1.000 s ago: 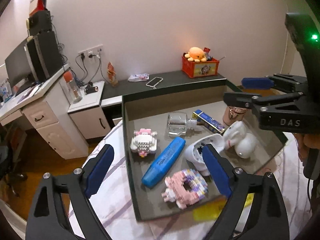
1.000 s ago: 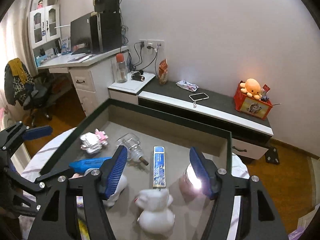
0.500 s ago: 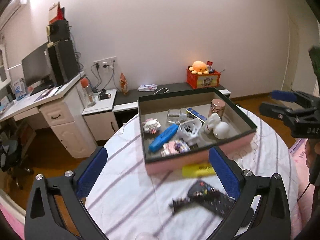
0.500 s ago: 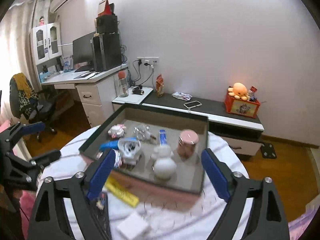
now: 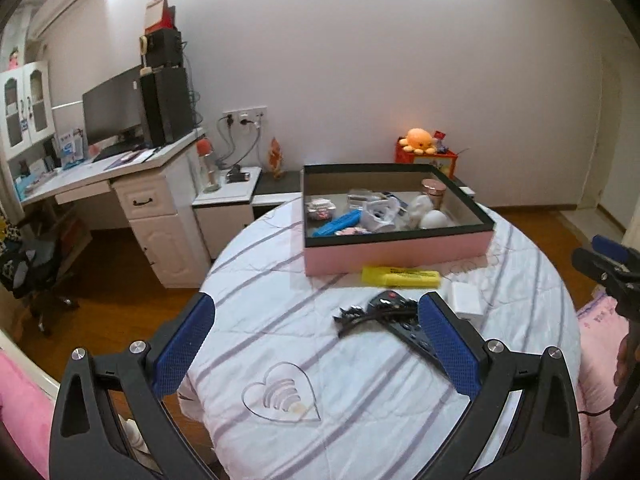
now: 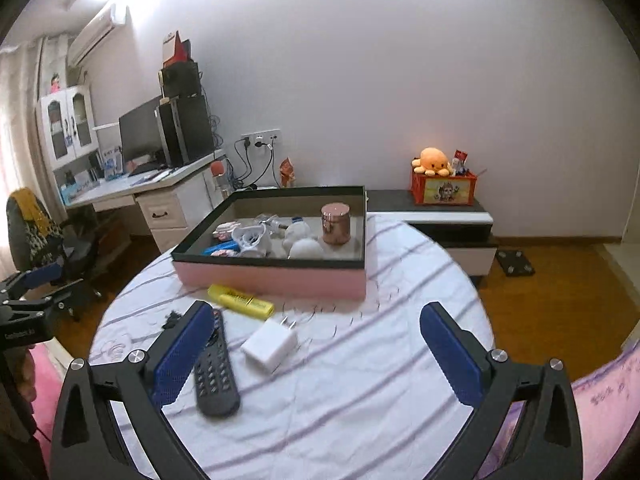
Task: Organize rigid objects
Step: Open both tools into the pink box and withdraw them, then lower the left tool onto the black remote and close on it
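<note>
Round and draped in a white cloth with lilac stripes, the table carries the whole job, and most of it looks done already. Sitting toward the table's far edge, the pink box with the dark rim holds a good crowd: a blue highlighter, a copper-coloured jar in its far right corner, white rounded figures, a clear glass piece and small block toys.

Four things are left out on the cloth, by my count. The yellow highlighter lies right against the box's near wall. Nearer the table's front edge sit the white charger plug, the black remote and a black hair clip, the clip touching the remote's far end.

Both claws hover empty. The left gripper is spread wide with nothing between its blue pads, and the right gripper is just as wide, gripping nothing, though its left pad hangs close over the remote.

The views split the work nicely. The left camera shows the hair clip plainly and peers further into the box's left half; the right camera hides that clip behind its own finger, yet gives the charger's prongs and the remote's buttons clearly.
</note>
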A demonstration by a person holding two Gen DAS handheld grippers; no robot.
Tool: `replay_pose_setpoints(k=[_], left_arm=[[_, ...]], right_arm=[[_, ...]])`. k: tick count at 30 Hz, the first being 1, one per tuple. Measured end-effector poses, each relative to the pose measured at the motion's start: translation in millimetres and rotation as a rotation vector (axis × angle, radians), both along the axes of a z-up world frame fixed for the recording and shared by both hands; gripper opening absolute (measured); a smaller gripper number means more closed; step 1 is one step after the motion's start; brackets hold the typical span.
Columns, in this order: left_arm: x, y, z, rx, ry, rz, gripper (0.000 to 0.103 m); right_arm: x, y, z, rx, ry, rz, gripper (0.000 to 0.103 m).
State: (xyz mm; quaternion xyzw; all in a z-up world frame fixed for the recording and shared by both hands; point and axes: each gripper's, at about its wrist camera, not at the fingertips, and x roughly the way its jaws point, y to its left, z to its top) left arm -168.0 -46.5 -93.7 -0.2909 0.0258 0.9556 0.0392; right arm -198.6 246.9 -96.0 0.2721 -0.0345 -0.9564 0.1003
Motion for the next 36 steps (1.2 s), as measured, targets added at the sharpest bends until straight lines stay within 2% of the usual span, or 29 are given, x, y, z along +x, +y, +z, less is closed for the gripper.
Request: replay_pose_setpoints(k=[4,9,16,23,29,33,36], left_arm=[[6,6,-7,-0.026,-0.024,-0.009,0.103],[7,11,-18,0.001,-0.074,-0.027,0.103],[2,33,-34,-0.033,-0.129,-0.063,0.103],[-16,68,-60,0.036,-0.235,-0.105,0.103],[-43,103,-89,0.07,-0.345,-0.091,0.103],[-55,112,-106,0.063,-0.396,-0.05,0.103],[-59,109,-114,0.063,-0.401,-0.03,0.103]], right_arm=[[11,3,-11,-0.004,-0.026,-0.006,0.103],[22,7,-28,-0.012,-0.063,-0.015,0.103],[21,15,-48,-0.017,-0.118,-0.032,0.103],[15,25,-70,-0.029,-0.167,-0.042,0.103],[10,38,-88,-0.052,-0.202,-0.048,0.103],[6,45,-96,-0.067,-0.218,-0.045,0.103],[2,49,-100,-0.082,-0.229,-0.044,0.103]])
